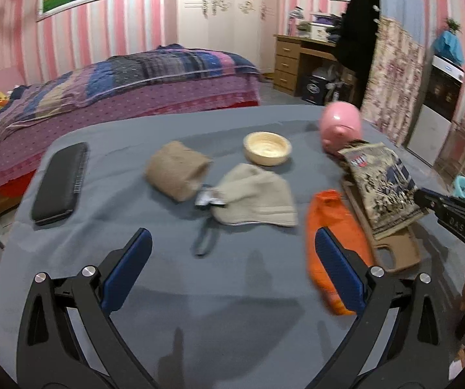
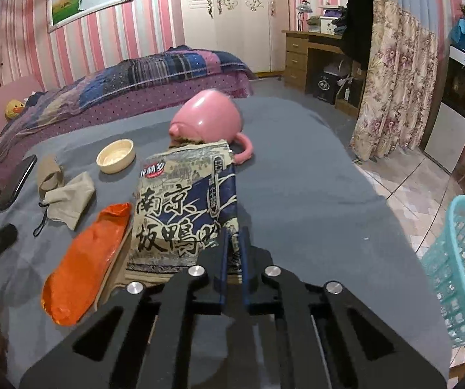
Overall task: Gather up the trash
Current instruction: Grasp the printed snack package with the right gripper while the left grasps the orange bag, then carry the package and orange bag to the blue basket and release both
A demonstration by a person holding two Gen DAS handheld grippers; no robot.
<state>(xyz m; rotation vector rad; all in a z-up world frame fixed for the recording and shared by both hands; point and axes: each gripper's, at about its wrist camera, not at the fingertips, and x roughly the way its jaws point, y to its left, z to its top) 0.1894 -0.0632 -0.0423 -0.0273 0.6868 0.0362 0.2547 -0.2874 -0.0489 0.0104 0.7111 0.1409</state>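
In the right gripper (image 2: 235, 243), a printed snack bag (image 2: 183, 201).

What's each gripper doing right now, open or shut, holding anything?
Left gripper: open, empty, above the grey cloth.
Right gripper: shut on the printed snack bag.

Left gripper (image 1: 232, 272) and right gripper (image 2: 235, 253): black angular linkage arms with triangular cut-outs, round silver screws at the pivots, blue textured pads (image 1: 339, 269) on the fingers.

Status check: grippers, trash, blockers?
Left gripper open, empty. Right gripper shut on snack bag. Orange wrapper on table. Pink mug touches the bag's far end.
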